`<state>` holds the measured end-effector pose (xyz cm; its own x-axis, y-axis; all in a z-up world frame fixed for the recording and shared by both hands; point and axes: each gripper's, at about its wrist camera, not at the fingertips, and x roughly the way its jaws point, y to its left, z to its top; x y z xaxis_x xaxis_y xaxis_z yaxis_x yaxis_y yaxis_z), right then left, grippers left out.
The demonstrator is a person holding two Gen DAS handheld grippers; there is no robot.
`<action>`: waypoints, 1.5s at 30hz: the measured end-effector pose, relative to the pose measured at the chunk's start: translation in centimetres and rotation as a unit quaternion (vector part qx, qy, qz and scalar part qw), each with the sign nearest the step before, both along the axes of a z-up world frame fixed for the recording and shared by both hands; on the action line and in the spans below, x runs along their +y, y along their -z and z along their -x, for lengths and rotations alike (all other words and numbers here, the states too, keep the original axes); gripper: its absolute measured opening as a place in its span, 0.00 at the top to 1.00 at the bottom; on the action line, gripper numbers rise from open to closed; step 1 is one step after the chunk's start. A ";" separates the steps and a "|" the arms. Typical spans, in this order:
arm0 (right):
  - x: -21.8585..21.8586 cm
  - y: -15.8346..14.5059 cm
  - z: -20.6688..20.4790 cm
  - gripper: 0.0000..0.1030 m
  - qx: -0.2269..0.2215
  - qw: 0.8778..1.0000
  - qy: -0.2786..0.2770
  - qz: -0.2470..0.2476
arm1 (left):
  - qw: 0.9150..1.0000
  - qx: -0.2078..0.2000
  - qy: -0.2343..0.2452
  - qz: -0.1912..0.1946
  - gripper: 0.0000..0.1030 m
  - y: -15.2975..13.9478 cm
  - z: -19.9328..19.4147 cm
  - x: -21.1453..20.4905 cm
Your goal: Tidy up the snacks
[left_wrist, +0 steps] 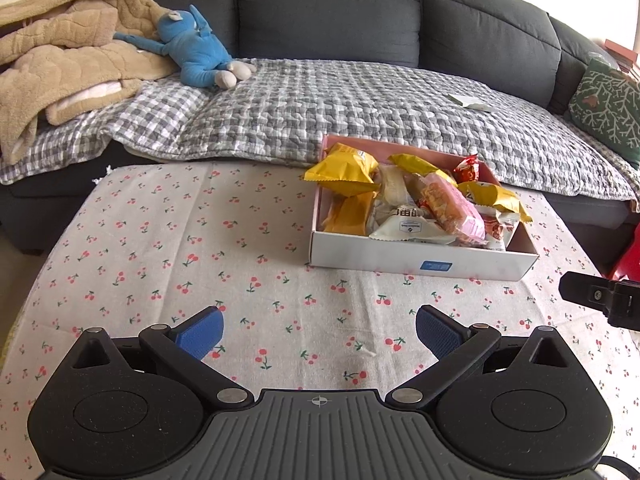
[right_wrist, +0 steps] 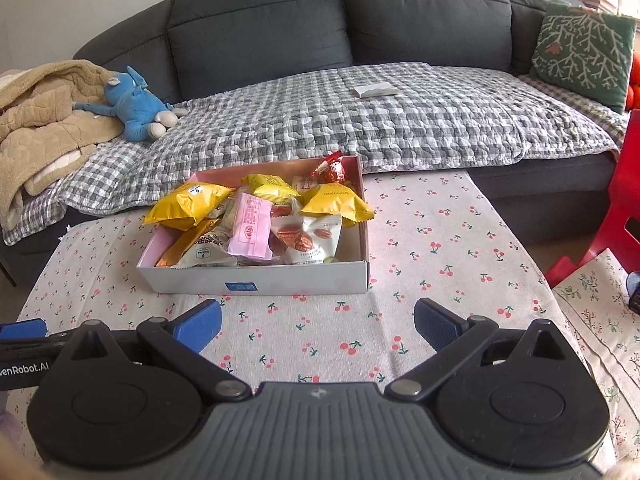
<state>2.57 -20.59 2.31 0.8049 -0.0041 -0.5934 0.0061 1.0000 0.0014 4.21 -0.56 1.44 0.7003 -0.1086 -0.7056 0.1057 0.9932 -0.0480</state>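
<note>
Fingers (left_wrist: 200, 334) of both our grippers, left (left_wrist: 319, 334) and right (right_wrist: 318, 326), spread wide and empty over the table (left_wrist: 160, 248), so with the snacks (right_wrist: 256, 216) all heaped in the box (right_wrist: 256, 280), we judge the sorting nearly done.

Soft, even daylight fills both views, seemingly from the right, where the wall beyond the sofa (left_wrist: 320, 12) is blown out to white. Shadows are faint: a thin one lies under the box (right_wrist: 256, 280) front. The tablecloth (left_wrist: 160, 240) looks slightly washed out, and yellow packets (right_wrist: 188, 204) carry mild glare. Fisheye distortion bows the sofa back and table edges, with dark vignetting in the corners. The centre is sharp; the near black housings and the far edges look a little soft.
</note>
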 end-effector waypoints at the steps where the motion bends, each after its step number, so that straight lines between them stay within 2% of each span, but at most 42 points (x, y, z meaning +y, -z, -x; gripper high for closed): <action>1: 0.1 0.1 0.1 0.00 -0.002 1.000 -0.001 0.007 | 1.000 0.002 -0.003 -0.003 0.00 0.2 0.1 0.1; 5: 0.6 0.5 0.5 0.00 -0.006 1.000 -0.004 0.030 | 1.000 -0.001 -0.004 -0.013 0.00 0.3 0.5 0.1; 11: 1.7 0.9 0.9 0.00 -0.009 0.999 -0.018 0.049 | 1.000 -0.022 -0.006 -0.010 0.00 -0.5 1.0 0.2; 16: 2.1 1.2 1.0 0.00 -0.005 0.998 -0.025 0.056 | 0.999 -0.040 -0.001 -0.023 0.00 -0.9 1.5 -0.2; 45: 2.6 1.9 0.8 0.00 0.006 0.997 -0.027 0.073 | 0.999 -0.027 0.012 -0.023 0.00 -0.3 1.4 -0.7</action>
<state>1.75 -17.98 0.45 0.7990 -0.0490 -0.5994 -0.0478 0.9883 -0.1445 2.79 -1.29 1.70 0.7355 -0.0941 -0.6710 0.1304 0.9915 0.0039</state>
